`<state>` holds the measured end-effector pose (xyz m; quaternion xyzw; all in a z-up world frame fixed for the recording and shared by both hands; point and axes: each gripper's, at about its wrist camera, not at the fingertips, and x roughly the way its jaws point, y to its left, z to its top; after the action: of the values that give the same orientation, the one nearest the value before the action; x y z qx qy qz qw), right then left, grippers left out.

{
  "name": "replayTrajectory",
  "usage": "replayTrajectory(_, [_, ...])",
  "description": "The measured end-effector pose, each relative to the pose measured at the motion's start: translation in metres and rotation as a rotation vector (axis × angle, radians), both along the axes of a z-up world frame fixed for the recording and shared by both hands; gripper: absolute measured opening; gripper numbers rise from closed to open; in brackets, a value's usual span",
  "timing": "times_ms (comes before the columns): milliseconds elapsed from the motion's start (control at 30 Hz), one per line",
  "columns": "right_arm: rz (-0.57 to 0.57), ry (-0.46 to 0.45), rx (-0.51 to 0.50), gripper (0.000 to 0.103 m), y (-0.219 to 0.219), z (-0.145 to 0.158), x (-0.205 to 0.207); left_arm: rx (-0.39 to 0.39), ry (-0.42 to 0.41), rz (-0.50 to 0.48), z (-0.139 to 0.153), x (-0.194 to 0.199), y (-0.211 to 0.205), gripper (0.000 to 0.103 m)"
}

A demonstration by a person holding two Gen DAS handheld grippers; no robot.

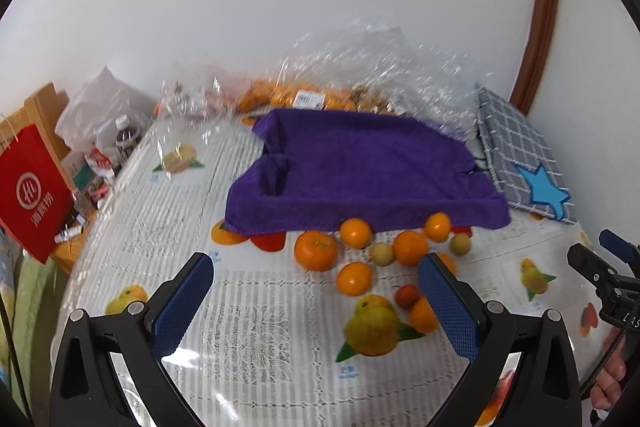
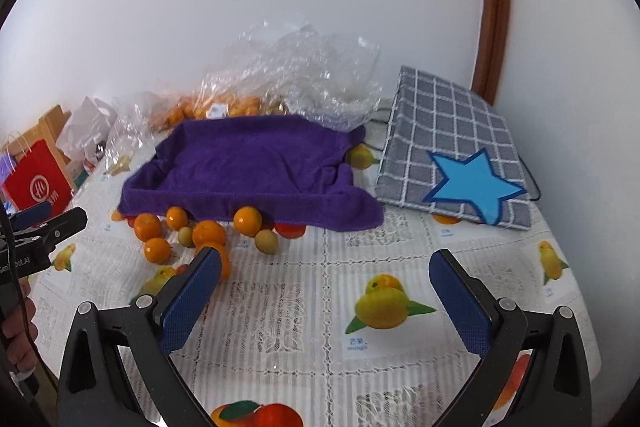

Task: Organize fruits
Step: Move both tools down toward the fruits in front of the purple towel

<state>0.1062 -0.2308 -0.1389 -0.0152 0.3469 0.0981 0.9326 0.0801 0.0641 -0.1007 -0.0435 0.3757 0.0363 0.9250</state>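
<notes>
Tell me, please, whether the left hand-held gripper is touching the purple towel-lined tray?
Apart. In the left wrist view, the left hand-held gripper hangs open, with tablecloth and oranges between it and the purple towel-lined tray.

Left wrist view: low over the table [image 1: 256, 327], near its front edge, facing the back wall; purple cloth tray [image 1: 360, 167] dead ahead, loose fruit close. Right wrist view: same height, further right, same heading; tray [image 2: 248, 163] sits left of centre. Shared: tray, fruit cluster, plaid bag [image 1: 516, 155] [image 2: 448, 131], red bag at left edge.
</notes>
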Motion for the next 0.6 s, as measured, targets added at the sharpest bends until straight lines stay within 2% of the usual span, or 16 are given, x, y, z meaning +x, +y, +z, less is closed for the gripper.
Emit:
replayTrajectory(200, [0.074, 0.019, 0.013, 0.092, 0.014, -0.027, 0.018, 0.001, 0.028, 0.027, -0.027, 0.012, 0.011, 0.100])
replayTrajectory(300, [0.052, 0.058, 0.030, 0.081, 0.022, -0.046, 0.033, -0.002, 0.064, 0.033, -0.042, 0.018, 0.017, 0.084])
replayTrajectory(400, [0.080, 0.129, 0.084, 0.072, 0.028, -0.064, 0.049, -0.021, 0.088, 0.032, -0.054, 0.022, 0.024, 0.080])
replayTrajectory(500, [0.107, 0.166, 0.075, 0.057, 0.039, -0.075, 0.060, -0.064, 0.103, 0.013, -0.060, 0.024, 0.032, 0.071])
replayTrajectory(600, [0.143, 0.154, 0.086, 0.055, 0.047, -0.078, 0.066, -0.067, 0.099, -0.007, -0.063, 0.026, 0.035, 0.071])
